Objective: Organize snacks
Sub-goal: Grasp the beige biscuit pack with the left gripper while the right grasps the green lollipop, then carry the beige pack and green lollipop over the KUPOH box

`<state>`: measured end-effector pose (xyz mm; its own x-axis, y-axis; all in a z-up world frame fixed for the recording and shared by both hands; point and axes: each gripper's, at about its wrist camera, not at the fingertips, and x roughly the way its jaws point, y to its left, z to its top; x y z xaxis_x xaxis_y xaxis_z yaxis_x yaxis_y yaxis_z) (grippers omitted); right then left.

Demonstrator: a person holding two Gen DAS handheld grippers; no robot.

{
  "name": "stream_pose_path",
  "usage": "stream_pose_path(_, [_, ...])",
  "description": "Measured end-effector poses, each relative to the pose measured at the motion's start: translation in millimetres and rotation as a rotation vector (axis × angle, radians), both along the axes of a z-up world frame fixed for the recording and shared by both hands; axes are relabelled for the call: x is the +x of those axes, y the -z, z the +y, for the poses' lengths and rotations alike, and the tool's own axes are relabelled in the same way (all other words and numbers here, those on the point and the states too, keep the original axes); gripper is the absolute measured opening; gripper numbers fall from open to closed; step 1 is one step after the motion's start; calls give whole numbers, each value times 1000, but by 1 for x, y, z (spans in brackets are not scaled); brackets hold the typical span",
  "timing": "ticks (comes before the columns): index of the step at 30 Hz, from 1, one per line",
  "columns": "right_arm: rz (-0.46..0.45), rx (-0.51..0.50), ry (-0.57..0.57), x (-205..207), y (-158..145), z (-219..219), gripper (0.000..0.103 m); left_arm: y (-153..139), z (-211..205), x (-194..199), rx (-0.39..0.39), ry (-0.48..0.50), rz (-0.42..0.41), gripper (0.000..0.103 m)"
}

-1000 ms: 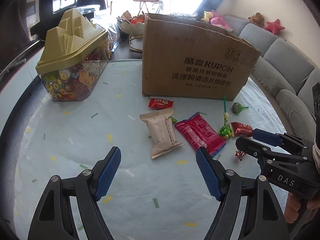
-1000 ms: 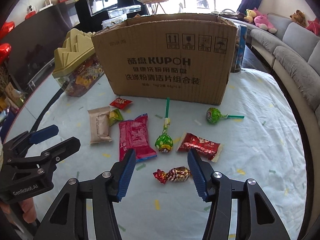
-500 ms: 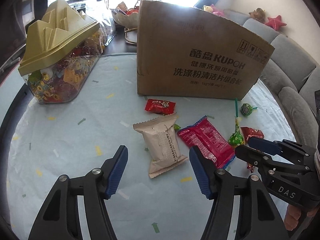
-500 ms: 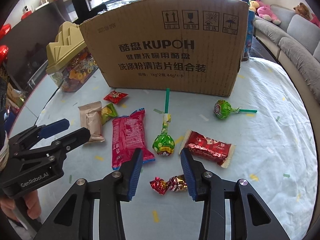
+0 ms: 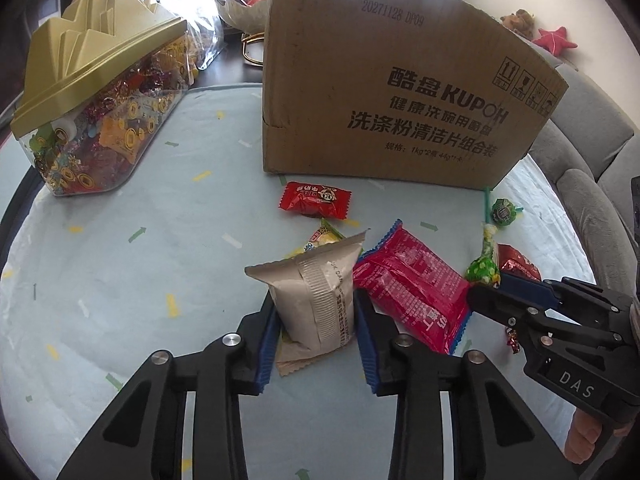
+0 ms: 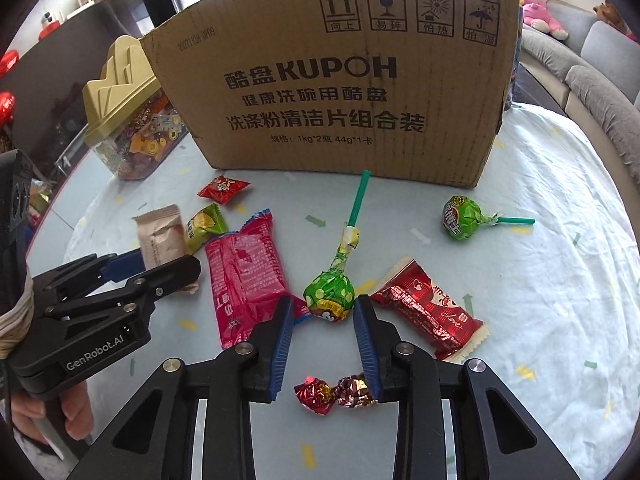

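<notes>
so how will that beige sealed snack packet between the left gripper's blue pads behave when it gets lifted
The beige sealed snack packet looks puffy, so it will probably feel light and squash a little under the left gripper. Its crimped bottom end lies flat and may flop. The film looks smooth, so it might slip in a loose grip.

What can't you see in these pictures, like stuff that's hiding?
- Inside of the cardboard box: both views show only its outer walls.
- Far end of the beige packet: the left claw covers it in the right wrist view.
- Part of the foil candy: behind the right claw.
</notes>
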<state>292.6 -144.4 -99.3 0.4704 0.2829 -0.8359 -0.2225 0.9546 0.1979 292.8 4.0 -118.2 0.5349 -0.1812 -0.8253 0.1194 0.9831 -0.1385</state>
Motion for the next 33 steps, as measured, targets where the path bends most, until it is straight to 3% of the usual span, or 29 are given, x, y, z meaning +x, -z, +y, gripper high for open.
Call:
stream_pose_path(6, [4, 7, -3, 3, 2, -2, 16, -2, 0, 0, 9, -2, -1, 34])
stream_pose_path(10, [12, 50, 17, -1, 2, -8, 20, -3, -3, -7, 5, 11, -10, 34])
stream_pose_path(12, [-11, 55, 21, -2, 0, -9, 32, -3, -3, -4, 2, 13, -15, 34])
stream_pose_path(14, [-11, 68, 25, 0, -1, -9, 34, -5, -2, -6, 4, 8, -25, 34])
stream_pose_path(33, [32, 91, 57, 36, 6, -3, 30, -7, -2, -8, 5, 13, -48, 34])
